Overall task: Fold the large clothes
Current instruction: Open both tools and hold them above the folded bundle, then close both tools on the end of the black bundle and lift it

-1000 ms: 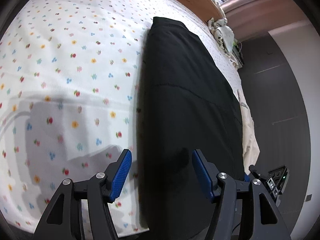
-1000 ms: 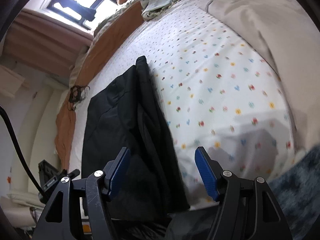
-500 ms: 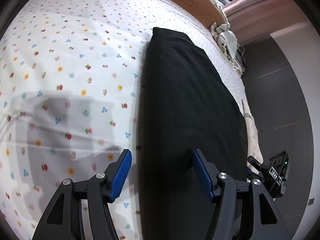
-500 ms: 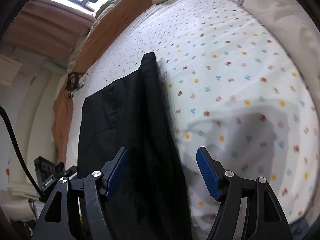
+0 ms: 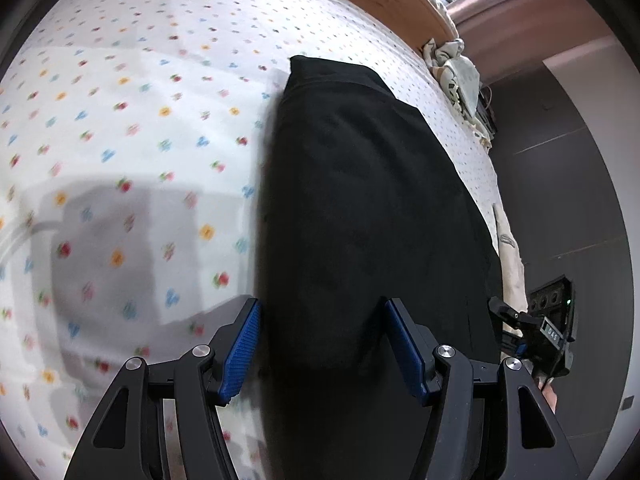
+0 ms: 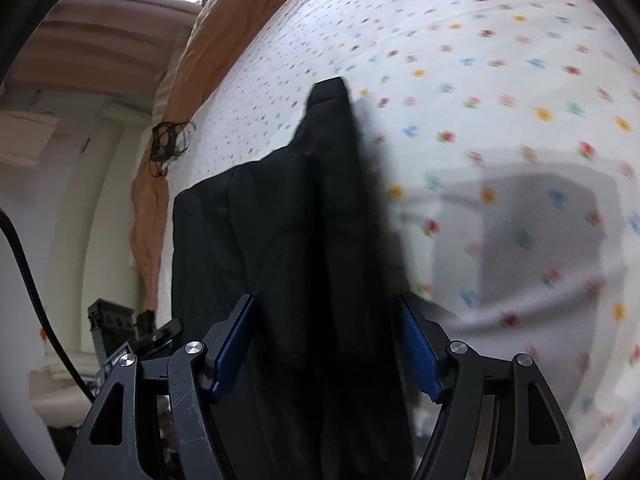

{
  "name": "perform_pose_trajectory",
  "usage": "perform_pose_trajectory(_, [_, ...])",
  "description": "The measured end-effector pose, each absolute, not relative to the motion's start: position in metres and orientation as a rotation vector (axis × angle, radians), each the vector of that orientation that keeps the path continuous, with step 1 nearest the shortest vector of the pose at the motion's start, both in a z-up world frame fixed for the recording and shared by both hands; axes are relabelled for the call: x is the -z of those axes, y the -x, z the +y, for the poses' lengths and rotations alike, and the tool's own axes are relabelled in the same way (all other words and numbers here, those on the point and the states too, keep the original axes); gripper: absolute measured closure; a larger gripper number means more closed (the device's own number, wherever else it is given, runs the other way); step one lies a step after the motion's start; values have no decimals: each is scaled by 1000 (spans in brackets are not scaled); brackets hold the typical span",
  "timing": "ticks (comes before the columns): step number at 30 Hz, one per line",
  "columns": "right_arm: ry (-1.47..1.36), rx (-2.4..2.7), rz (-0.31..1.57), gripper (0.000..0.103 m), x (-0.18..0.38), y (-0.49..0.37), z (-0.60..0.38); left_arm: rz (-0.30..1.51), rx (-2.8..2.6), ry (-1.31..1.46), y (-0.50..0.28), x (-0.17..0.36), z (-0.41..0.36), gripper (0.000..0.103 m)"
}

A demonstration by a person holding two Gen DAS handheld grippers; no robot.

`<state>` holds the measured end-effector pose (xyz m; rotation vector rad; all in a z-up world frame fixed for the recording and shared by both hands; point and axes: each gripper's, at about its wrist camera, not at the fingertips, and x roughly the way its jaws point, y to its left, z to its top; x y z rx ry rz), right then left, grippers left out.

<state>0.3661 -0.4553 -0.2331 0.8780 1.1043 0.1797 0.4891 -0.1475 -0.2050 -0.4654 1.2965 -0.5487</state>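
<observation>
On the bed, the black garment [image 5: 360,220] lies in a long folded strip on the flowery sheet [image 5: 120,140], near its edge. Left gripper [image 5: 320,344] hangs over the near end w/ blue pads apart, nothing pinched. Right gripper [image 6: 324,348] likewise spread wide over the cloth, pads not pressing on it. Crumpled pale fabric [image 5: 456,68] sits at the far end.

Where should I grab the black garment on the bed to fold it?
Probably grip the black garment at its near end, one gripper per long edge, coming from above. It lies flat and long on the floral sheet, and both open grippers already hang over that end.
</observation>
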Motion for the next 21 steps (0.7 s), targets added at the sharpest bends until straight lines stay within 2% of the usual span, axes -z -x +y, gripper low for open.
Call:
perform_pose_trajectory(13, [-931, -278, 1130, 32, 241, -399, -447, 1315, 485, 435, -517, 206, -164, 41])
perform_pose_trajectory(14, [-940, -275, 1129, 38, 241, -399, -447, 1315, 479, 430, -517, 204, -165, 43])
perform_pose_trajectory(15, [-941, -262, 1133, 54, 241, -397, -447, 1309, 474, 416, -515, 202, -166, 45])
perform_pose_trajectory(18, [-919, -248, 1114, 78, 233, -387, -445, 1269, 480, 378, -507, 190, -167, 60])
perform_pose_trajectory(20, [-881, -254, 1080, 83, 220, -382, -440, 1246, 496, 390, -501, 182, -163, 71])
perform_pose_trajectory(21, [-854, -258, 1059, 84, 209, -376, -435, 1239, 502, 397, -500, 179, -162, 73])
